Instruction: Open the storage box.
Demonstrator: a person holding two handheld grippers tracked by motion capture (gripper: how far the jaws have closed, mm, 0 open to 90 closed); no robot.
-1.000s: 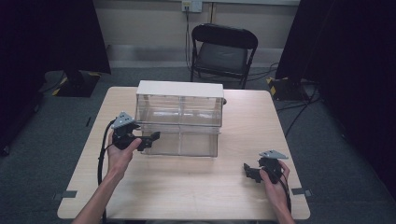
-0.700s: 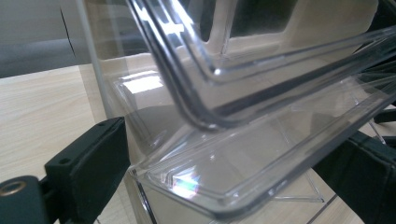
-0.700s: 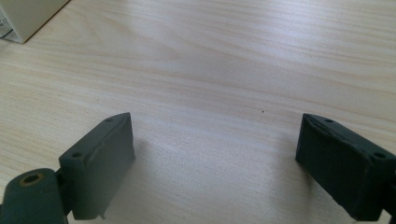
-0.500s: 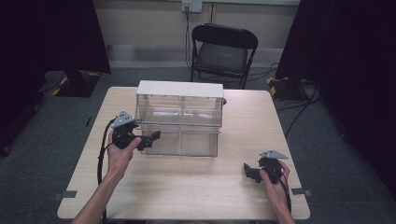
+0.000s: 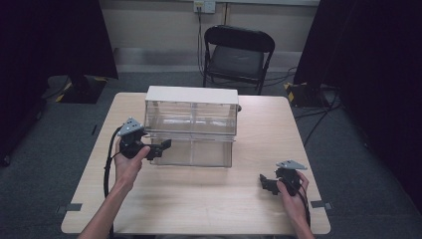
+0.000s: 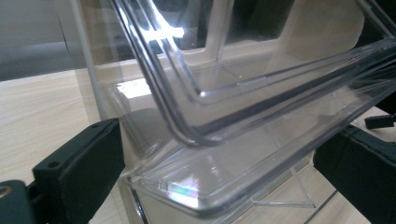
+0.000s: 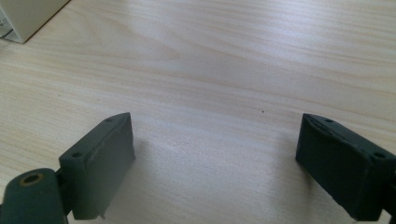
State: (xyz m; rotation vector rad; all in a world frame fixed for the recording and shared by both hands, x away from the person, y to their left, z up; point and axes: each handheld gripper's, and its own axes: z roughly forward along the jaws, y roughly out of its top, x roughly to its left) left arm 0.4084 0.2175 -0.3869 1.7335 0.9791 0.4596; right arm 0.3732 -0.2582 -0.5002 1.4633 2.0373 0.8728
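L gripper (image 5: 161, 147), jaws wide apart, straddles the lower drawer of the clear plastic two-drawer box (image 5: 191, 127); drawers look empty. R gripper (image 5: 263, 183) agape, holding nothing, near light wooden table's (image 5: 214, 199) right front corner.

Even overhead light, glare on clear plastic (image 6: 163, 33)

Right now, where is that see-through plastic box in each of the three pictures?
High view: the clear box sits mid-table, white lid on top, left gripper at its lower left corner.
Left gripper view: the box's clear edges cross most of the picture, between the open jaws.
Right gripper view: a pale corner at top left may be its lid; I cannot tell.
Shared landmark: the light wooden table.
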